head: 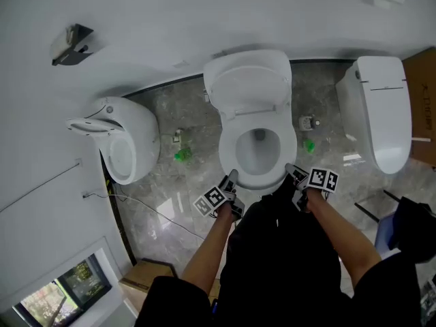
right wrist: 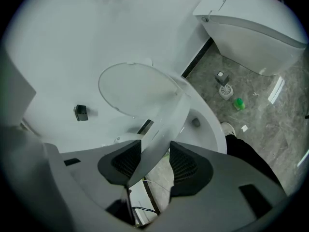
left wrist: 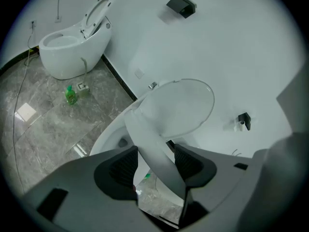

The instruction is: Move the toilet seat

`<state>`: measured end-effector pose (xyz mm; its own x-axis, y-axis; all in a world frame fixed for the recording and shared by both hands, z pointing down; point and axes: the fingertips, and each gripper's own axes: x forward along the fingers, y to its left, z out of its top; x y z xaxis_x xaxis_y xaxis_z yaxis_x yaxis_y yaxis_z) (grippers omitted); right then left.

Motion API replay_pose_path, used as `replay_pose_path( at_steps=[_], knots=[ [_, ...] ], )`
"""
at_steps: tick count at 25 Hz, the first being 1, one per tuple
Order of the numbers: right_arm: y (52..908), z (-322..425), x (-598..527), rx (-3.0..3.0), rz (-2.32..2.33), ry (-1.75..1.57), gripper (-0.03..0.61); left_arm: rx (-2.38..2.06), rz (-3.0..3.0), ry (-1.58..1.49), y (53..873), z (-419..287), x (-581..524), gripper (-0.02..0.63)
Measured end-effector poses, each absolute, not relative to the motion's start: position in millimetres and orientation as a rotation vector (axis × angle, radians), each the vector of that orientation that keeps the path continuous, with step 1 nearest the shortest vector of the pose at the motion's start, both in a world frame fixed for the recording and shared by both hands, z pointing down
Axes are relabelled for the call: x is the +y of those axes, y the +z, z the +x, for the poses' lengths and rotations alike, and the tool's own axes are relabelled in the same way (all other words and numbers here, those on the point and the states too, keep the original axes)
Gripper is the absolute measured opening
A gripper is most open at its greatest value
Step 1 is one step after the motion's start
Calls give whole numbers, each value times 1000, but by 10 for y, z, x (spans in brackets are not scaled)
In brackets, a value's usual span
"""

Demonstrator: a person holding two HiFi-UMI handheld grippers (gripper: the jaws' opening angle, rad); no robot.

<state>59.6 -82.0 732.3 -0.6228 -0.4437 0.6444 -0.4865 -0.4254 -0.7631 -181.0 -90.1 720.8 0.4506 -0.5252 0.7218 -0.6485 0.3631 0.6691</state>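
Observation:
A white toilet stands in the middle of the head view with its lid [head: 246,84] upright against the wall. The toilet seat [head: 228,148] is a white ring over the bowl, its front end raised. My left gripper [head: 231,180] grips the seat's front left and my right gripper [head: 293,172] its front right. In the left gripper view the seat rim [left wrist: 157,146] runs between the pads of the left gripper [left wrist: 155,161], touching both. In the right gripper view the seat rim [right wrist: 166,120] fills the gap of the right gripper [right wrist: 155,162] likewise.
Another toilet [head: 119,138] with its seat up stands at the left, and a closed one [head: 381,107] at the right. Green bottles [head: 182,155] [head: 309,145] sit on the marble floor on either side. A black holder [head: 71,43] is on the wall. A cardboard box [head: 146,274] lies near my feet.

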Motion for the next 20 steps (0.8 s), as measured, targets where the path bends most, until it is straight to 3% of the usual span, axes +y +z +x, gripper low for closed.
replay_pose_path(
  at_steps=[20],
  knots=[
    [6920, 654, -1439, -1666, 1374, 2312, 213, -1228, 1248, -34, 6792, -1791, -1572, 270]
  ],
)
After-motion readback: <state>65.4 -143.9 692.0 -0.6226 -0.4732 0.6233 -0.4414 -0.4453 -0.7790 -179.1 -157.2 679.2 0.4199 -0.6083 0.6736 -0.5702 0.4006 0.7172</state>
